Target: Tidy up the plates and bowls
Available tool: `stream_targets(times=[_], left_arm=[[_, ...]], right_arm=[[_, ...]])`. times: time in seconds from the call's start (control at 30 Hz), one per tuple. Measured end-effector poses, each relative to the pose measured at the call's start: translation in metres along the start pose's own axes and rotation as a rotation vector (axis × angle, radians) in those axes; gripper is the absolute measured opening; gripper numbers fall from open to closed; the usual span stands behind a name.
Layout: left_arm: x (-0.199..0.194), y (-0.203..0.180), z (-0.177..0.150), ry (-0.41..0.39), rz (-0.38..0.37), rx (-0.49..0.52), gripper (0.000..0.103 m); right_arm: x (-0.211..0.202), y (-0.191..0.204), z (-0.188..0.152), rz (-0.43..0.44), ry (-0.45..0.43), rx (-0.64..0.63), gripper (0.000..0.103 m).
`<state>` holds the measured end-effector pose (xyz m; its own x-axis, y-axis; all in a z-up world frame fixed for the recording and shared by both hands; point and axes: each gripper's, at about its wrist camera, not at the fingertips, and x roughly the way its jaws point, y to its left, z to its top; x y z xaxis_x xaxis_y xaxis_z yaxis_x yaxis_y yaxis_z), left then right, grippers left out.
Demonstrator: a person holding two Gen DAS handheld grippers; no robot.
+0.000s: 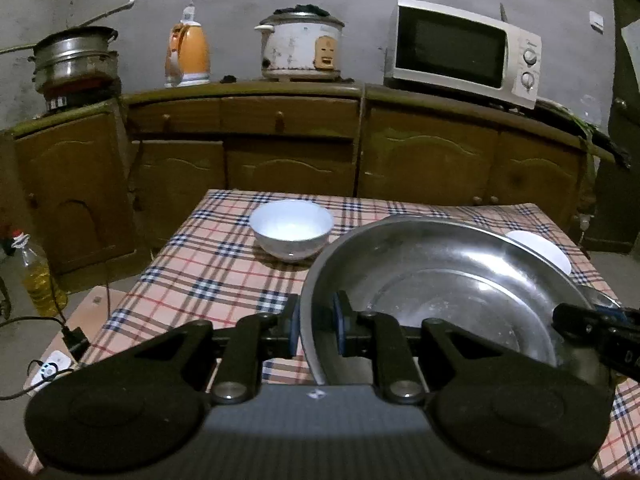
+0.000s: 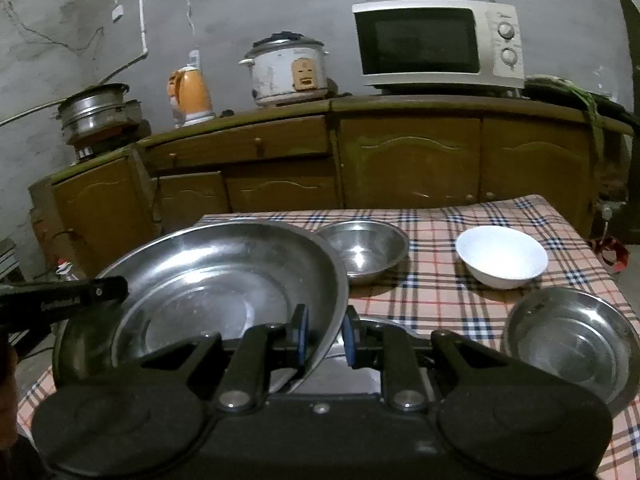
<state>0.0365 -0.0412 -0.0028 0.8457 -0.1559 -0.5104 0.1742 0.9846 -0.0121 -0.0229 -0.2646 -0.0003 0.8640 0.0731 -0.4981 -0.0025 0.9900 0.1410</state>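
A large steel basin (image 1: 448, 280) fills the near table, and both grippers hold it by opposite rims. My left gripper (image 1: 317, 328) is shut on its left rim. My right gripper (image 2: 326, 336) is shut on the right rim of the basin (image 2: 224, 280). Each gripper also shows at the edge of the other's view: the right gripper (image 1: 592, 320) and the left gripper (image 2: 100, 292). A white bowl (image 1: 291, 228) stands behind the basin to the left. Another white bowl (image 2: 502, 256) and two smaller steel bowls (image 2: 362, 248) (image 2: 572, 340) stand on the right side.
The table wears a checked cloth (image 1: 208, 272). Behind it runs a wooden cabinet (image 1: 280, 152) carrying a microwave (image 1: 464, 52), a rice cooker (image 1: 300, 46), an orange kettle (image 1: 187, 56) and stacked steel pots (image 1: 74, 58). An oil bottle (image 1: 38, 276) and a power strip (image 1: 50, 368) lie on the floor to the left.
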Motion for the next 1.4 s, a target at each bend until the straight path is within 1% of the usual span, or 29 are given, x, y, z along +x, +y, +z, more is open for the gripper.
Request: stream_targets(times=[0.37,0.83,1.4], left_arm=[[0.012,-0.024,-0.004,0.02,-0.037,0.024,0.018],[0.029,-0.045,-0.012,0.049,-0.057,0.054,0.018],[0.064,-0.059,-0.04,0.14,-0.062,0.078,0.018]], right_arm=[[-0.001,-0.025,-0.007,-0.048,0.012,0.035,0.024],[0.009,-0.05,-0.019,-0.083,0.035,0.07,0.024],[0.041,-0.071,-0.05,-0.118,0.125,0.096,0.024]])
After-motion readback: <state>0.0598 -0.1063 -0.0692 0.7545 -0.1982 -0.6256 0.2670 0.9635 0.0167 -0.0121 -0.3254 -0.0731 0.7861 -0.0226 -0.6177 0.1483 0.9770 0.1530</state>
